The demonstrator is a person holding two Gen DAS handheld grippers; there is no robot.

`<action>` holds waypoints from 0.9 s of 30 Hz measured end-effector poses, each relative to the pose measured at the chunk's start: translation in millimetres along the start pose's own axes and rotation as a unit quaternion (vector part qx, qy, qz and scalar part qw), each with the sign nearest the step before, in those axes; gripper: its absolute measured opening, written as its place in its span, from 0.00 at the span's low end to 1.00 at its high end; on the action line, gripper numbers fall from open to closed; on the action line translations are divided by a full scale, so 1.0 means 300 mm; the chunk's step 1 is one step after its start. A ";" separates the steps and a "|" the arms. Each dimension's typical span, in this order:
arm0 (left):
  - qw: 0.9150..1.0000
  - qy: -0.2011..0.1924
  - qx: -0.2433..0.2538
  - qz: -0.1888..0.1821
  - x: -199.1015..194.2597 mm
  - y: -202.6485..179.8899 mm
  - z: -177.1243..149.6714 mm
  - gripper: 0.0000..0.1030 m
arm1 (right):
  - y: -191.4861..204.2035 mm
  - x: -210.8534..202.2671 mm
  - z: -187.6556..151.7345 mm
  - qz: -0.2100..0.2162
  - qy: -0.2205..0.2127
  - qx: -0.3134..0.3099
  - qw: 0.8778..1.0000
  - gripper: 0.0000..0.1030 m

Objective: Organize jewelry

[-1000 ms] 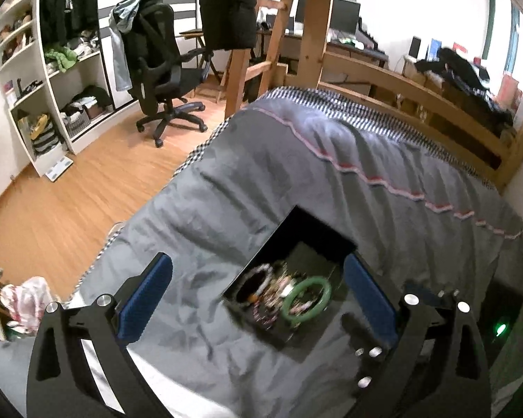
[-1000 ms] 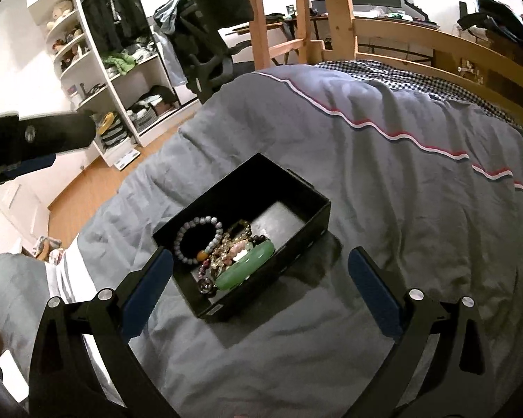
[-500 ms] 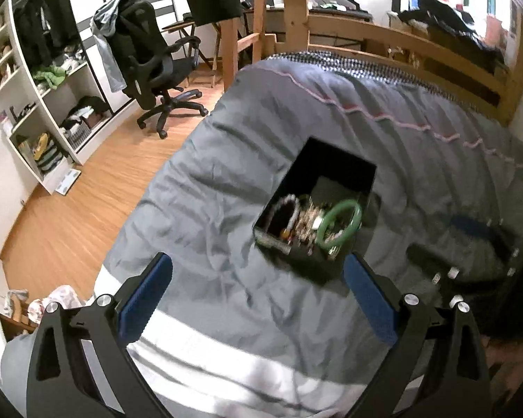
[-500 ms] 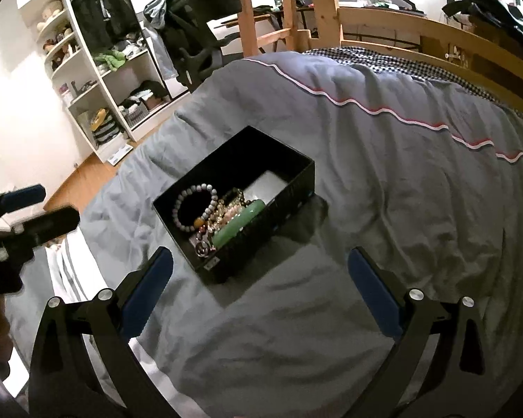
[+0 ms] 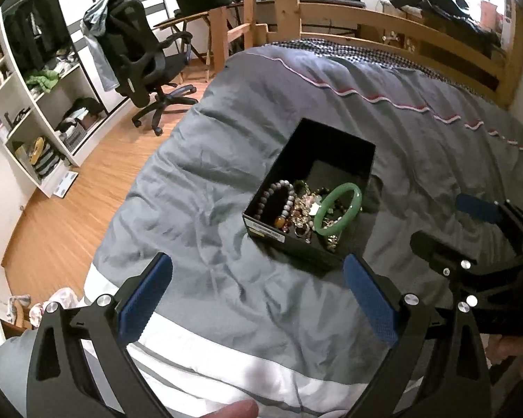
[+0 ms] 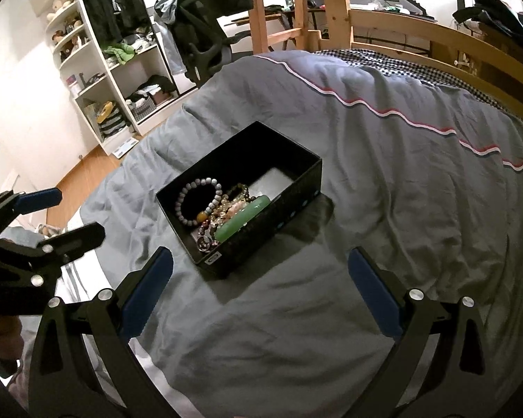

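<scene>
An open black box lies on the grey bedspread. In it are a green bangle, a grey bead bracelet and a tangle of small beaded pieces. My left gripper is open and empty, near side of the box; it also shows in the right wrist view. My right gripper is open and empty, just short of the box; it shows in the left wrist view right of the box.
The grey bedspread has a white band at its near edge. A wooden bed frame runs along the far side. An office chair and white shelves stand on the wood floor to the left.
Both grippers have pulled back from the box, staying open. The left view rose and tilted down over the box, then moved closer. The box and jewelry have not moved.
</scene>
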State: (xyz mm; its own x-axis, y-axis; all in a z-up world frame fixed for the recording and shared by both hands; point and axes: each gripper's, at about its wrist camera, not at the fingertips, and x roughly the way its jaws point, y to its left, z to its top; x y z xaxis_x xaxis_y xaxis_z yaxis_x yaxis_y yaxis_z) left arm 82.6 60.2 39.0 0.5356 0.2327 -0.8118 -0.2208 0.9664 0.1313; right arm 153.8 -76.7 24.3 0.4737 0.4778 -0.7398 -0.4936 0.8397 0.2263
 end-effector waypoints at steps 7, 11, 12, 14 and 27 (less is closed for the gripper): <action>1.000 0.006 0.013 -0.005 0.005 -0.022 -0.007 0.94 | -0.011 0.000 0.003 -0.001 -0.001 0.006 1.000 0.96; 1.000 0.007 0.013 -0.006 0.002 -0.023 -0.007 0.94 | -0.013 -0.001 0.003 0.000 -0.002 0.007 1.000 0.96; 1.000 0.007 0.013 -0.006 0.001 -0.021 -0.007 0.94 | -0.013 -0.003 0.003 0.000 -0.002 0.007 1.000 0.96; 1.000 0.007 0.013 -0.006 0.001 -0.021 -0.006 0.94 | -0.013 -0.006 0.003 0.002 -0.003 0.007 1.000 0.96; 1.000 0.008 0.010 0.003 0.003 -0.004 0.000 0.94 | -0.016 -0.010 0.002 0.006 -0.003 0.005 1.000 0.96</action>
State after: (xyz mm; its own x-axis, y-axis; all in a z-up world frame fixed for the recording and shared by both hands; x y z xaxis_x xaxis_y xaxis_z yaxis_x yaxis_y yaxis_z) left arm 83.4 59.2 38.1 0.5219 0.2362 -0.8196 -0.2076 0.9672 0.1466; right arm 155.1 -81.8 25.8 0.4715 0.4897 -0.7334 -0.4919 0.8363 0.2422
